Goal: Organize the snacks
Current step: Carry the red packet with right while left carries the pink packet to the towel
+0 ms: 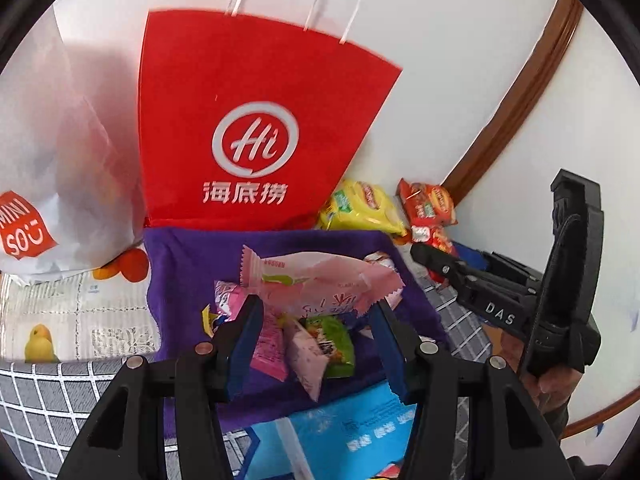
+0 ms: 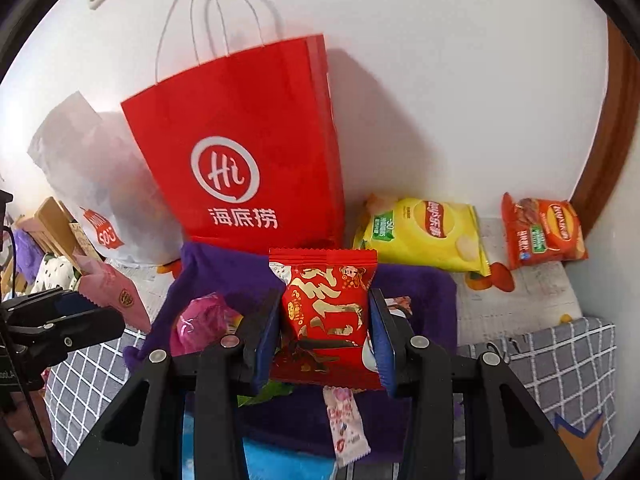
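A red paper bag (image 2: 244, 168) with white cord handles stands in the upper middle of both views, against the wall; its mouth faces away, so its contents are hidden. To its left leans a white bag (image 1: 60, 184) with a red label, its inside hazy behind the thin material.

The left gripper (image 1: 316, 312) pinches a pale pink snack packet (image 1: 320, 280) with zigzag ends, held crosswise at the middle of the left view above a purple cloth (image 1: 180, 264). On that cloth lie more small packets — bright pink, pale pink and green — partly covered by the fingers.

The right gripper (image 2: 326, 328) clamps a red snack packet (image 2: 326, 308) with gold lettering, upright at the centre of the right view. Its lower edge is cut off by the jaws.

At the right, by the wall, lie a yellow chip bag (image 2: 424, 236) and an orange-red chip bag (image 2: 544, 236) — the print too small to read.
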Tool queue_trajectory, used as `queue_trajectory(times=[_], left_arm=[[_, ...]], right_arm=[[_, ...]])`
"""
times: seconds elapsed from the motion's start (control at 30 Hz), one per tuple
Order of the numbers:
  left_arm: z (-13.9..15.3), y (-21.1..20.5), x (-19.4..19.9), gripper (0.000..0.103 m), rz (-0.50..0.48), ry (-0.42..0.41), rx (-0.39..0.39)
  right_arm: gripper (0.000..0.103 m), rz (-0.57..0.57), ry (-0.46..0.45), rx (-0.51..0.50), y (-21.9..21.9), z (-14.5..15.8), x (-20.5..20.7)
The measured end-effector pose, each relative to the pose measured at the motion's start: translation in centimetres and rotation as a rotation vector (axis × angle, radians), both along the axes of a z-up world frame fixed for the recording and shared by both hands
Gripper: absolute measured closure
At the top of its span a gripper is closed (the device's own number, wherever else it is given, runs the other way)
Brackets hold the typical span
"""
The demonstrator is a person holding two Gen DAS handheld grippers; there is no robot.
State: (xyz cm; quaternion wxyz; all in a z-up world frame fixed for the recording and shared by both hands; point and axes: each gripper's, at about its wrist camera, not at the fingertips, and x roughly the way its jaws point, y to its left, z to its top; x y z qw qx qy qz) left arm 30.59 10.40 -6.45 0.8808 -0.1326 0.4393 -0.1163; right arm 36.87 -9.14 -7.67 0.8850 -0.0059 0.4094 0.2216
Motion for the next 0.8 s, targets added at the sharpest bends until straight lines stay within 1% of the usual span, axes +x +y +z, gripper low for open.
queue_trajectory(times=[0.07,0.23,0.37,0.5,0.57,0.7,0.8], left_arm=[[-0.7,0.0,0.5,0.051,-0.005,0.021,0.017],[-1.7,0.6,1.0,0.051,-0.008,0.043,-0.004],[-2.0,1.1,1.1,0.051,0.004,0.048,-0.012],[-2.1,1.3,1.3,0.051,0.015,0.055,-0.012],[-2.5,1.2,1.5,0.051,0.012,0.069,-0.019],[-3.1,1.1,1.8,0.051,0.014,0.088,-0.013],[-3.2,1.2,1.9,0.051,0.018,0.094,-0.016]], right_arm=[[0.061,0.017,-0.002,-0.003,0.3,-0.8,0.4],[0.062,0.039,0.009,-0.052,0.6,-2.5,1.1],[0.062,0.076,0.034,-0.049,0.7,-3.1,1.3],[0.061,0.115,0.033,-0.073,1.5,-3.4,0.9],[0.061,0.142,0.061,-0.064,1.8,-4.0,1.0],[0.061,0.135,0.071,-0.116,2.2,-4.9,1.1],[0.061,0.143,0.085,-0.114,2.2,-5.2,1.1]])
